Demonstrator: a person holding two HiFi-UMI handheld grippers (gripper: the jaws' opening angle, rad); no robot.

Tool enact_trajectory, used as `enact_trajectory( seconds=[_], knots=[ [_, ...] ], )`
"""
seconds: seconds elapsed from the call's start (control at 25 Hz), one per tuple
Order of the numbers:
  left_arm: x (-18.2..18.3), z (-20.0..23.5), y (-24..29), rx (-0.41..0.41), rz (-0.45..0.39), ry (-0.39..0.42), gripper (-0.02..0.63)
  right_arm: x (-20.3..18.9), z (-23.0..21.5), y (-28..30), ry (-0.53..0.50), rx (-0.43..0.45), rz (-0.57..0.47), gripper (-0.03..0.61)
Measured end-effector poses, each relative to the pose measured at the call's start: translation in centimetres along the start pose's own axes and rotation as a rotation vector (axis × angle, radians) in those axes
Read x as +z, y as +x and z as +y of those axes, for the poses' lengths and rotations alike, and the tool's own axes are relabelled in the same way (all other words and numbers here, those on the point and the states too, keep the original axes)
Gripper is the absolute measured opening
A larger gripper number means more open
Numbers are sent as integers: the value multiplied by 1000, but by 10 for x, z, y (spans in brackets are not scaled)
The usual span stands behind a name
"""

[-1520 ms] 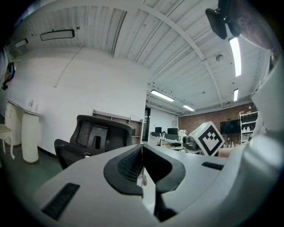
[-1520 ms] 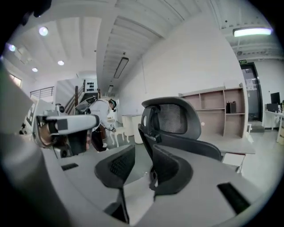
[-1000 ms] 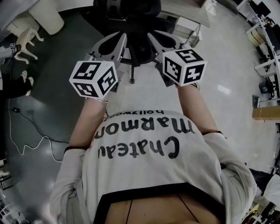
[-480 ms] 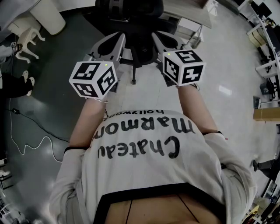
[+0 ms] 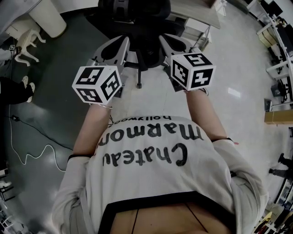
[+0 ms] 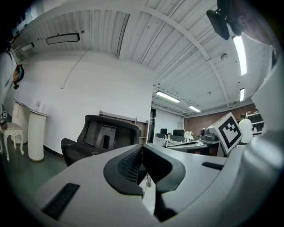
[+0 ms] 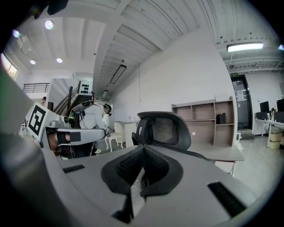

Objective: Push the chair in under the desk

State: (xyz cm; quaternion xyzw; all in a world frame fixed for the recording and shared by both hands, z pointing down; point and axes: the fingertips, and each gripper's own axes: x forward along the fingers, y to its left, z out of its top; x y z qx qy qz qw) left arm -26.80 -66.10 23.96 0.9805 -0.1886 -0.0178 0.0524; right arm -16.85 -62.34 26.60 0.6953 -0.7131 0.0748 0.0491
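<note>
One chair (image 5: 135,11) stands ahead of both grippers by the edge of one worktop (image 5: 197,13), and the frame cuts off its top. On the left gripper (image 6: 143,153) and the right gripper (image 7: 143,156) the jaws are clenched on nothing. The grippers partly hide the chair base.

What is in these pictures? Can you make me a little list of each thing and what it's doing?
chair: black, mesh back, ahead of both grippers, not gripped
desk: pale top, behind the chair
left gripper: jaws together, nothing between them
right gripper: jaws together, nothing between them
</note>
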Motion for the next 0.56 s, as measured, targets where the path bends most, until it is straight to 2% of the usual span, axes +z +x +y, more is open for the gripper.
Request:
enact_trajectory(
  seconds=[0.24,0.56],
  knots=[
    [-5,3,3,-6,17,23,18,-4,0,3,-20,-22,18,9],
    [-21,10,-6,-6,25,8,18,-19,9,5,-24,-31,30,9]
  ],
)
